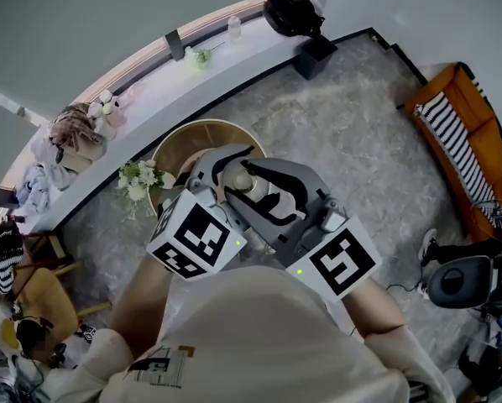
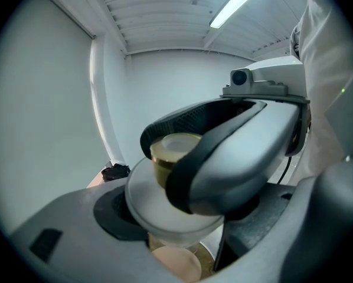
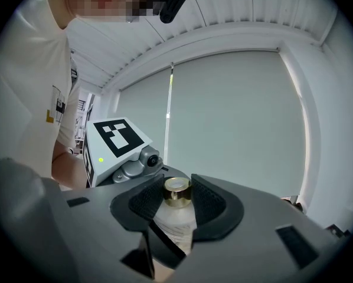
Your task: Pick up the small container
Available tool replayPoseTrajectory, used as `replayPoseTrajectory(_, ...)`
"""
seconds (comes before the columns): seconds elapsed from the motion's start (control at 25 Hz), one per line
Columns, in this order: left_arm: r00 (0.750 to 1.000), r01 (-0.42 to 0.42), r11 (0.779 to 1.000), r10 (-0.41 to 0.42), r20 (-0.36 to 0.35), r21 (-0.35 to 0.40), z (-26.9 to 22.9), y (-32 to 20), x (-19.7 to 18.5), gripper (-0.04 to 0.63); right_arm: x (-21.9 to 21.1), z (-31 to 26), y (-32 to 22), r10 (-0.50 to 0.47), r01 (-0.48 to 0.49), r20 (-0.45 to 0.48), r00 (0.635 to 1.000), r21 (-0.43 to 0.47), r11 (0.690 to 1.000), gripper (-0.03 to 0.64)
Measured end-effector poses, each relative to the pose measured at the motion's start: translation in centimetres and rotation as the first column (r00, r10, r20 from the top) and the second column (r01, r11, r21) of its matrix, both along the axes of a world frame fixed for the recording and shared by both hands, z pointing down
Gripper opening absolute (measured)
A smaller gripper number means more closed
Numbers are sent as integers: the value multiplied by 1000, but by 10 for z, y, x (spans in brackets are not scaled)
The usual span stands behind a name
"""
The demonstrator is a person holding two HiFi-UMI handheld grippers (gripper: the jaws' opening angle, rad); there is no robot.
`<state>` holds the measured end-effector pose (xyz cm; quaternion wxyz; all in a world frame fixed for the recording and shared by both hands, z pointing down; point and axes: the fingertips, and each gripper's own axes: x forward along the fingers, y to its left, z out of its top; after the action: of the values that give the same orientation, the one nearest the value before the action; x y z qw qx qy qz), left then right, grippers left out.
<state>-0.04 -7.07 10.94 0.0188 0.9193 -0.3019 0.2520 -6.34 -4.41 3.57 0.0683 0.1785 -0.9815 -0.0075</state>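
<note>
Right claw (image 3: 177,200) pinches small container (image 3: 173,227) cap (image 3: 177,191); left claw (image 2: 182,221) clamps below.

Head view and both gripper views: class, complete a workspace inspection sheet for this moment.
Surface: round wooden table, beneath the tongs.
Job's things: small container, white with gold cap, between both tongs.
Clutter: white flowers at the table's left rim.
Grippers: left tongs shut on the container's body; right tongs shut at its cap.
Cables: thin black lead beside the right tongs.
Surroundings: grey stone floor, orange sofa, white ledge with black bag.
</note>
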Motion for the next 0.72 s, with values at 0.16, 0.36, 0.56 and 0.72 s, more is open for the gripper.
replayPoseTrajectory(0.16,1000,-1,1000,2,8,-9,1,2,0,344,1,0,2,-7,7,0,1000,-8,1000,141)
replayPoseTrajectory(0.36,1000,-4,1000,4,6,-20,2,9,1,344,0,1,8,-14,14,0,1000,-21,1000,141)
replayPoseTrajectory(0.56,1000,-3,1000,3,5,-26,6,14,3,344,3,4,12,-15,15,-2,1000,-26,1000,141)
replayPoseTrajectory(0.72,1000,-8,1000,8,-2,-27,2,10,1,344,0,1,8,-13,13,-7,1000,-31,999,141)
